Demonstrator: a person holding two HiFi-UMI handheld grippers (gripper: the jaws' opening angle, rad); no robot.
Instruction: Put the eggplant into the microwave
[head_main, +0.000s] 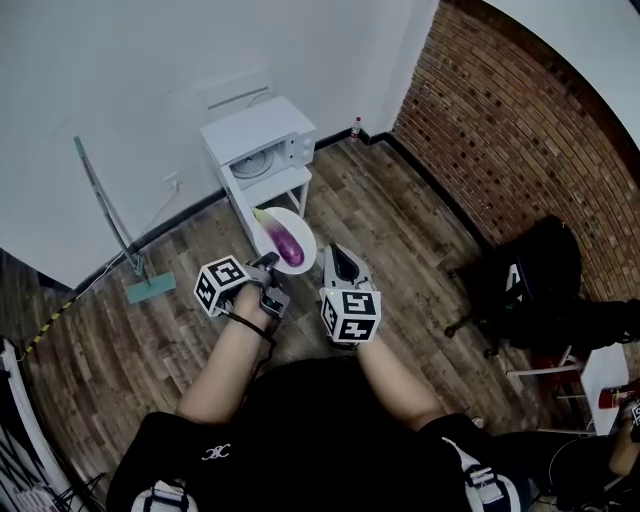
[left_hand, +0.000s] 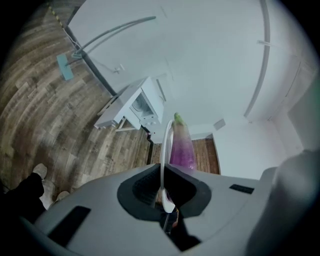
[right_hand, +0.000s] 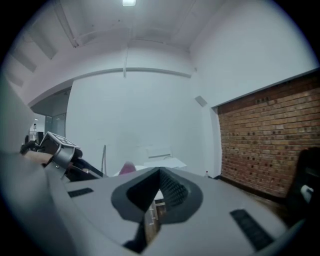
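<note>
A purple eggplant (head_main: 288, 243) lies on a white plate (head_main: 299, 227). My left gripper (head_main: 268, 262) is shut on the plate's near rim and holds it in the air. In the left gripper view the plate (left_hand: 164, 150) shows edge-on between the jaws of the left gripper (left_hand: 165, 200), with the eggplant (left_hand: 181, 145) to its right. The white microwave (head_main: 262, 140) sits on a small white stand just beyond the plate, and its cavity appears open towards me. My right gripper (head_main: 340, 255) hovers right of the plate, shut and empty. In the right gripper view its jaws (right_hand: 159, 172) meet.
A long-handled mop (head_main: 112, 220) leans on the white wall at the left. A brick wall (head_main: 520, 120) runs along the right, with a black office chair (head_main: 530, 275) and a white table (head_main: 608, 372) before it. A small bottle (head_main: 356, 127) stands in the corner.
</note>
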